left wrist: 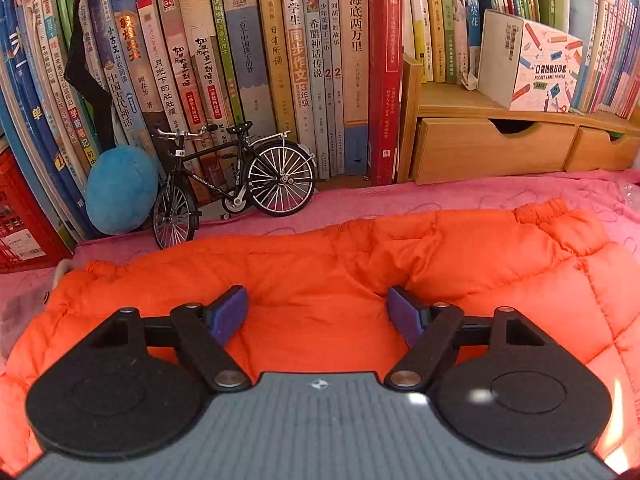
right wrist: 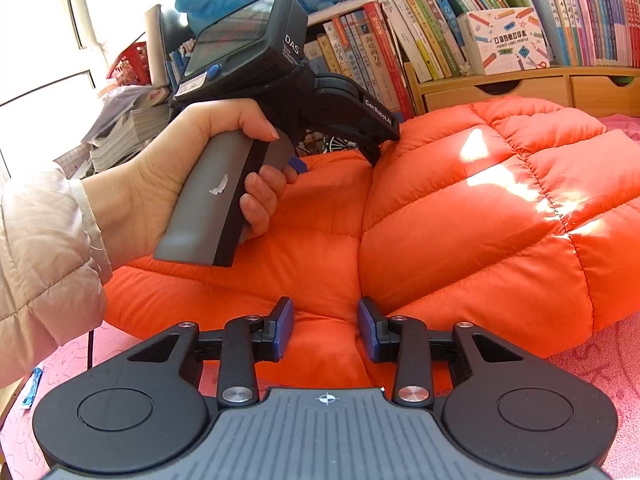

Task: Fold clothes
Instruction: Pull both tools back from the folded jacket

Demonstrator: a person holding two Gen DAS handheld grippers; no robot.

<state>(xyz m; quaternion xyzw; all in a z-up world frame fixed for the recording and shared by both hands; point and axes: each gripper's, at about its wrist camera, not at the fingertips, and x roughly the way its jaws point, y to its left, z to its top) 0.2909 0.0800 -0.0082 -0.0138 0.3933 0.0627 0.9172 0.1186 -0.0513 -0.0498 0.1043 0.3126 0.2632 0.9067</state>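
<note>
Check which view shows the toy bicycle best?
Left wrist view: the toy bicycle stands whole and unobstructed on the pink cloth before the books. Right wrist view shows only a sliver of spoked wheel behind the left tool.

The left gripper (left wrist: pixel 318 312) hung over an orange padded jacket (left wrist: pixel 340 264), its jaws standing apart with only the jacket's fabric below and nothing pinched between the blue pads (left wrist: pixel 229 312). The jacket lay spread across a pink cloth (left wrist: pixel 400 200), one elastic cuff (left wrist: pixel 540 210) at the far right and another gathered edge at the left. Beyond it, a small black model bicycle (left wrist: pixel 236 184) stood on the cloth, just beside a blue plush toy (left wrist: pixel 120 192). A row of upright books (left wrist: pixel 280 60) filled the back. To the right, a wooden organizer (left wrist: pixel 492 152) with drawers carried a patterned white box (left wrist: pixel 532 64).
</note>
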